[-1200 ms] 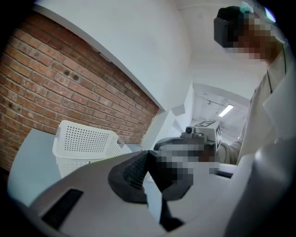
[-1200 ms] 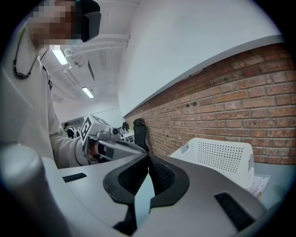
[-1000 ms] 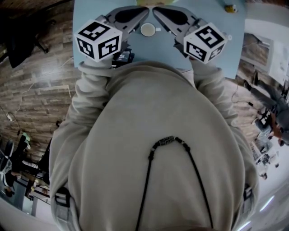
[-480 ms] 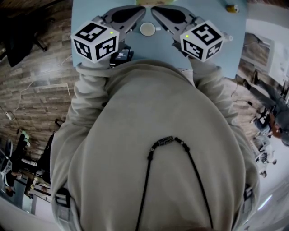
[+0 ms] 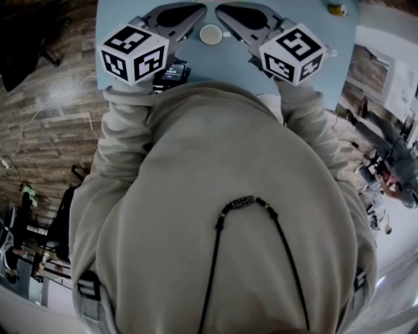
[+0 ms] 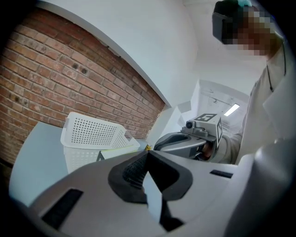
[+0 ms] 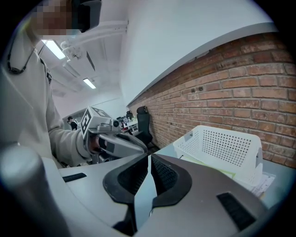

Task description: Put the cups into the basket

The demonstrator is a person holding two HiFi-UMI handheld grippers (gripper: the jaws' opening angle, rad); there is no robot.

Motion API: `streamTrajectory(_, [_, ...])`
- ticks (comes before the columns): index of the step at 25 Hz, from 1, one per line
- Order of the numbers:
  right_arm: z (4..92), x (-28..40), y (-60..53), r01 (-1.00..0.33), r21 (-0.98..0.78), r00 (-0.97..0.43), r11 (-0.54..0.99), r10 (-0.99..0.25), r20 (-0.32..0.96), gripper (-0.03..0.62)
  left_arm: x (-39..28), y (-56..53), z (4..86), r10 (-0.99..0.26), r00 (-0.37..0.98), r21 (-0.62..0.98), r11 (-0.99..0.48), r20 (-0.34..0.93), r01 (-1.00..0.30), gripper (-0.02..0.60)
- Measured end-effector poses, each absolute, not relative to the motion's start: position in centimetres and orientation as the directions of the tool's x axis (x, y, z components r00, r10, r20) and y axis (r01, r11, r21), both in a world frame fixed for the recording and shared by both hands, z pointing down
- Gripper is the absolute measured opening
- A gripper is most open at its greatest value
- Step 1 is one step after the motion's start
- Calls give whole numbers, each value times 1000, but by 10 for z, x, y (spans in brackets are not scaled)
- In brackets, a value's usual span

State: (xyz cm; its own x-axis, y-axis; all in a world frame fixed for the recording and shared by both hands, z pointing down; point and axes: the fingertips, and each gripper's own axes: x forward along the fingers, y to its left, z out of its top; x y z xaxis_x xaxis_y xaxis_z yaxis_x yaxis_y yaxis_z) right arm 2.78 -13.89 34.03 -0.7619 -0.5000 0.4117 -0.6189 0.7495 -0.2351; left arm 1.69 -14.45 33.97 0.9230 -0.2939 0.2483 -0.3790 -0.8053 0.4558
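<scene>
A white cup (image 5: 211, 34) stands on the light blue table (image 5: 228, 65), seen from above between my two grippers. My left gripper (image 5: 197, 9) reaches in from the left and my right gripper (image 5: 225, 9) from the right, their tips close together beyond the cup. In the left gripper view the left gripper (image 6: 147, 153) is shut with nothing in it. My right gripper (image 7: 149, 158) is likewise shut and empty. The white perforated basket (image 6: 92, 134) stands ahead by the brick wall, and it shows as the basket (image 7: 222, 148) in the right gripper view. No cup shows in either gripper view.
A black device (image 5: 171, 70) lies on the table near my left sleeve. A small yellow object (image 5: 336, 9) sits at the table's far right. A pale green sheet (image 7: 208, 165) lies beside the basket. Wooden floor and office chairs surround the table.
Both grippers have sunk a little toward the table and sit slightly higher in the head view. Their jaws stay shut and the cup has not moved on the table.
</scene>
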Motion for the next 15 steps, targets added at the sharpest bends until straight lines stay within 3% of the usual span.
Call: streamTrajectory(15, [393, 34, -151, -613, -252, -748, 749, -446, 492, 53, 18, -151, 368, -299, 909, 488, -771, 290, -409, -3])
